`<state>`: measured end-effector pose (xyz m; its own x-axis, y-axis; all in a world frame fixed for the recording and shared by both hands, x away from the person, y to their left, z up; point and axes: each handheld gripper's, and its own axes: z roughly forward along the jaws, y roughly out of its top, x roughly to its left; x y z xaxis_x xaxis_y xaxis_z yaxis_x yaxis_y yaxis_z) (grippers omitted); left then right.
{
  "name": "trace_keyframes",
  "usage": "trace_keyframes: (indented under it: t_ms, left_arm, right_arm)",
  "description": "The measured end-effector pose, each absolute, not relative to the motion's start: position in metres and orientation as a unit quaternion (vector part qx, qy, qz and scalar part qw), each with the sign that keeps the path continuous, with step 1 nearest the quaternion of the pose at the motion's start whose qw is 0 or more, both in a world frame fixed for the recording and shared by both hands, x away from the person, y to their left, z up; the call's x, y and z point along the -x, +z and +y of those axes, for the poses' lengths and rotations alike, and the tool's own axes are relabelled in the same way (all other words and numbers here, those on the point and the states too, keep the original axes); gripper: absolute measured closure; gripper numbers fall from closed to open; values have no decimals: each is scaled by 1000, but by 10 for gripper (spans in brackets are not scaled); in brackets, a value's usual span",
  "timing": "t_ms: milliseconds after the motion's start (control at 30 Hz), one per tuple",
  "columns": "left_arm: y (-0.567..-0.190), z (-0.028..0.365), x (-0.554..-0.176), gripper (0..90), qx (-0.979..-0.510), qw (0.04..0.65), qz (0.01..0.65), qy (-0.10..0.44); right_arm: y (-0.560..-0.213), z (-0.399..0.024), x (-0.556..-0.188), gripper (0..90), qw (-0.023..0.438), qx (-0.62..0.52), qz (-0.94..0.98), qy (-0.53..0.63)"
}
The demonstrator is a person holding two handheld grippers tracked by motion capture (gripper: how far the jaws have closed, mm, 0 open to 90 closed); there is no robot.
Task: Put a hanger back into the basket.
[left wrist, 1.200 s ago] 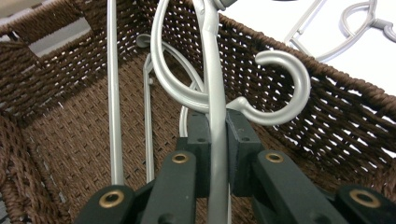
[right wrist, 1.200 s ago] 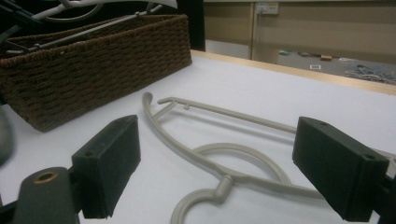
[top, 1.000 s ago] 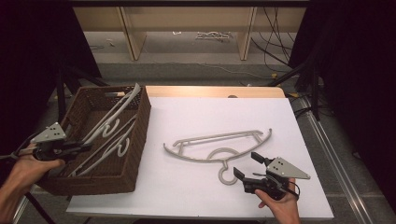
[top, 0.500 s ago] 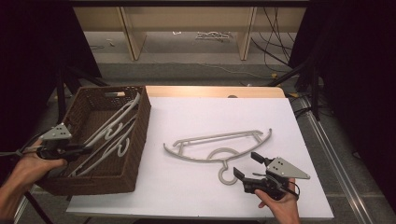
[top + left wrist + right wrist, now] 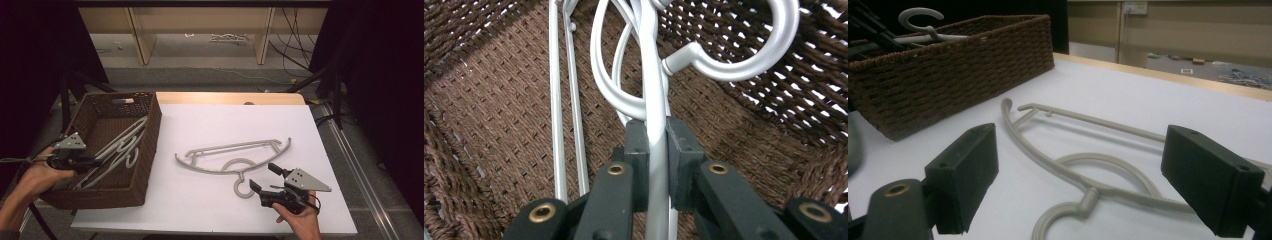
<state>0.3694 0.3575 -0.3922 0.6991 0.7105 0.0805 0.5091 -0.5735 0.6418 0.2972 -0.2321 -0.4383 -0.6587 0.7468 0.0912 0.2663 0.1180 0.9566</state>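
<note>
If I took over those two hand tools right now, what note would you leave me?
Left gripper: shut on a white hanger inside the brown wicker basket, at the table's left.
Right gripper: open, holding nothing, just short of the hook of the beige hanger lying flat on the white table.
Done: white hangers are in the basket.
Left: probably let go of the white one, then pick up the beige hanger and put it in too.

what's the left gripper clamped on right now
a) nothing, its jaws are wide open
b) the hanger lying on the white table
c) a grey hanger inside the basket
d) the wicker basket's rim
c: in the left gripper view the left gripper has its pads pressed on the bar of a grey hanger over the basket floor.
</note>
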Motion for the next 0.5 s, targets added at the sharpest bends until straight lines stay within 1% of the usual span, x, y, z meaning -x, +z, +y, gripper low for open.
trace_keyframes:
  t_ms: [67, 133, 167, 233, 267, 333, 367, 400, 433, 467, 500]
  left_arm:
    - [-391, 360, -372, 812, -876, 298, 339, 172]
    - [-392, 358, -371, 802, -869, 301, 358, 158]
    - [-392, 359, -372, 786, -873, 298, 350, 160]
    - [-391, 360, -375, 769, -883, 276, 344, 160]
    - [-390, 361, -374, 771, -892, 261, 341, 143]
    - [-391, 361, -374, 761, -880, 277, 356, 150]
    - [-390, 361, -374, 735, -872, 283, 370, 148]
    - [-388, 363, -374, 718, -871, 285, 370, 150]
    - [-387, 364, -375, 702, -868, 293, 366, 163]
    - [-385, 363, -373, 677, -863, 299, 373, 162]
    - [-383, 362, -371, 636, -855, 303, 388, 162]
  right_arm:
    - [-438, -232, -297, 162, 213, -354, 716, 562]
    - [-437, -232, -297, 162, 215, -355, 715, 563]
    - [-437, -232, -297, 162, 212, -356, 715, 563]
    - [-438, -232, -297, 162, 209, -355, 716, 564]
    - [-438, -232, -297, 162, 209, -355, 714, 567]
    - [-437, -232, -297, 162, 212, -353, 715, 566]
    - [-437, -232, -297, 162, 215, -355, 716, 562]
    - [-438, -232, -297, 162, 214, -354, 716, 562]
    - [-438, -232, -297, 162, 210, -355, 714, 565]
    - [-438, -232, -297, 162, 210, -355, 714, 566]
    - [-437, -233, -296, 162, 210, -358, 717, 560]
